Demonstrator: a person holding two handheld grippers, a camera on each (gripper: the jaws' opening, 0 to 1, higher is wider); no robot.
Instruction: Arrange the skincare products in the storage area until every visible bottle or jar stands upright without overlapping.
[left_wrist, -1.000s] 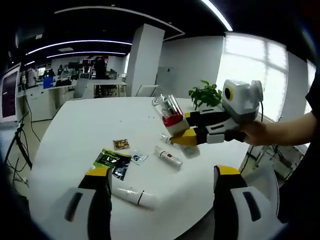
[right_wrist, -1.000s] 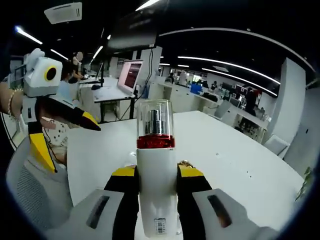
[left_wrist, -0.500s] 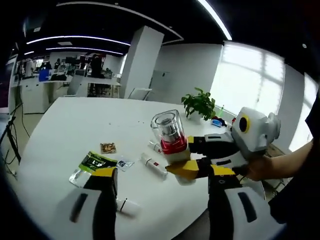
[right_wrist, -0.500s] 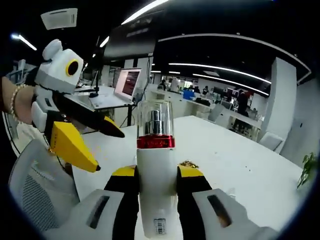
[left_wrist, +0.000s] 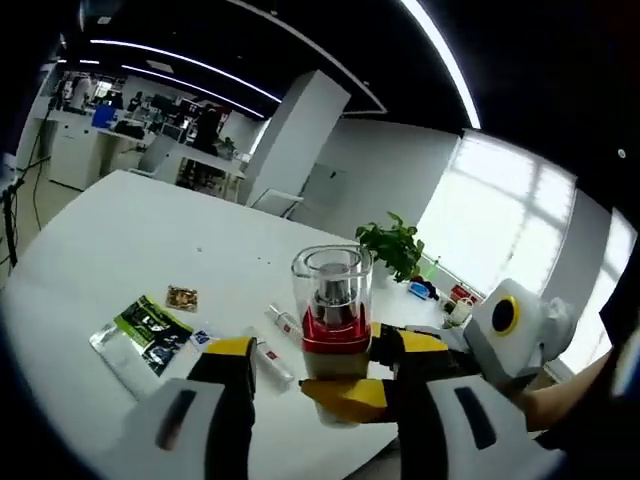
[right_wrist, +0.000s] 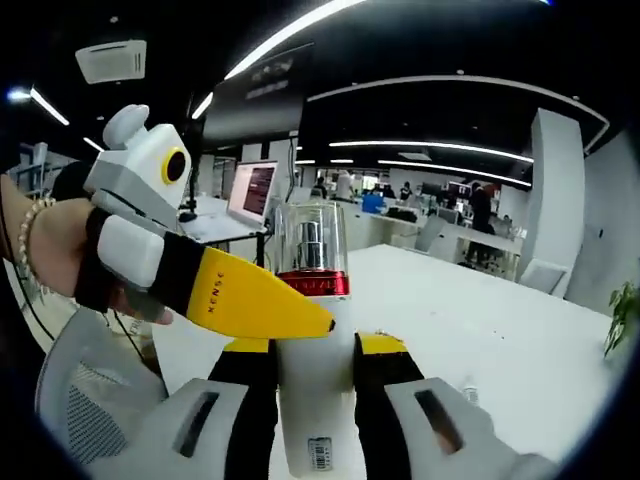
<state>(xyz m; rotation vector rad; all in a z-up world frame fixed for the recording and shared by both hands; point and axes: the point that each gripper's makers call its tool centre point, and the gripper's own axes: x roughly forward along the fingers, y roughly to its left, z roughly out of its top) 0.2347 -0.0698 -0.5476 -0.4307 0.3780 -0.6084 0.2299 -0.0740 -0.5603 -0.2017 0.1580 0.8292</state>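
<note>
Mid-handoff I'd guess: right gripper (right_wrist: 310, 360) clamped on the pump bottle (right_wrist: 311, 300), left gripper (left_wrist: 320, 375) open around it, next it needs squeezing shut.

Left gripper view: looks along its own jaws across the white worktop (left_wrist: 90, 230) toward a window wall; the pump bottle (left_wrist: 332, 300) sits very close, just ahead between the jaws.

Right gripper view: looks the opposite way, toward office desks and ceiling lights, with the bottle (right_wrist: 310, 340) close up between its jaws.

Shared: bottle, worktop (right_wrist: 480, 330), and each other's hand-held gripper, the right (left_wrist: 400, 370) seen from the left, the left (right_wrist: 240, 295) from the right.
</note>
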